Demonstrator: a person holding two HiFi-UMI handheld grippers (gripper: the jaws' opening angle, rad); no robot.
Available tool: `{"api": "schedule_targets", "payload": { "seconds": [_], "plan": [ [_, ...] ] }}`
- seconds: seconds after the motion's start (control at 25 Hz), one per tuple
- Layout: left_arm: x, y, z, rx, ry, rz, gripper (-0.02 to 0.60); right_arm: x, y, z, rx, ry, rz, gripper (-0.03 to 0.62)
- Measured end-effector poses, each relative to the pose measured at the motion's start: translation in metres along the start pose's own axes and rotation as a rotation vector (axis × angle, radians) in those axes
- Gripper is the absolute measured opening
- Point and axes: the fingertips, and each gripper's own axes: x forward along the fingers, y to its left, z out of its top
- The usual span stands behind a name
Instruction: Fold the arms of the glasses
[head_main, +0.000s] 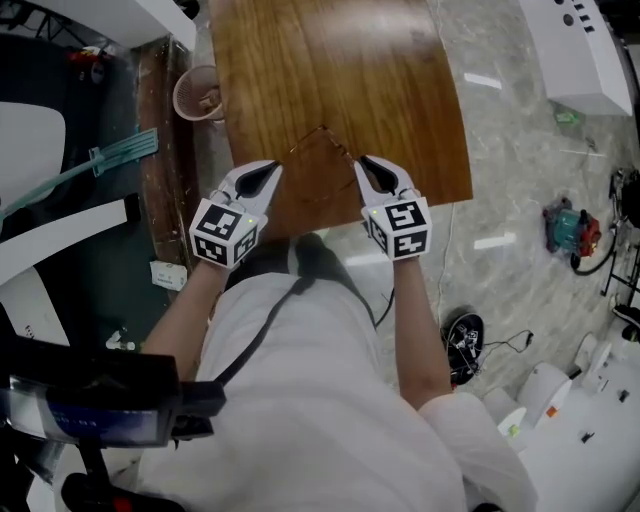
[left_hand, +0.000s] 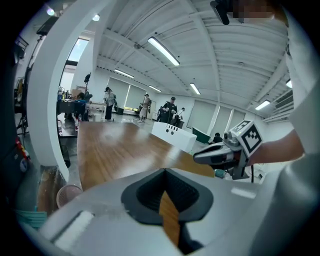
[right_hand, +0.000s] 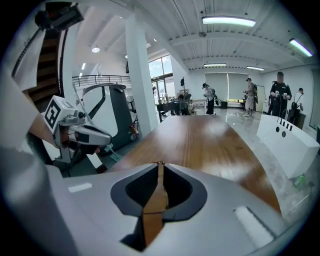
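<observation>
The left gripper (left_hand: 165, 172) is showing its jaws pressed together at the tips, with only bare wood visible through the slot below them, so it is holding nothing. The right gripper (right_hand: 160, 165) is clenched tip to tip as well. A tiny brown speck is sitting at the meeting point, and I cannot tell whether it is wire or just wood behind.

In the head view both are hovering over the near edge of the table (head_main: 330, 60). The glasses (head_main: 322, 129) are lying flat on it between them, a very thin frame showing only as faint lines against the grain, with its outer ends near each pair of tips. The arms seem to be lying spread, though the lines are too faint to be sure.

The risks are mostly coming from that thinness. Closed tips nudging the frame are likely to be sliding it rather than folding it, and the table edge is close on the person's side. Hard tips pressing down could be bending the wire or straining a hinge. A pinch aimed at such faint lines could also be missing the arm — or landing on a lens.
</observation>
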Motion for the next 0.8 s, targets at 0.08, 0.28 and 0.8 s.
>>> {"api": "schedule_targets", "payload": {
  "seconds": [0.08, 0.28, 0.8],
  "plan": [
    [0.012, 0.004, -0.005, 0.004, 0.018, -0.017, 0.006, 0.008, -0.005, -0.004, -0.009, 0.025, -0.017, 0.040],
    [0.037, 0.013, -0.014, 0.003, 0.058, -0.057, 0.026, 0.032, -0.015, -0.019, -0.041, 0.109, -0.029, 0.057],
    [0.065, 0.042, -0.045, 0.014, 0.150, -0.084, 0.040, 0.086, -0.013, -0.050, -0.089, 0.246, 0.008, 0.074]
  ]
}}
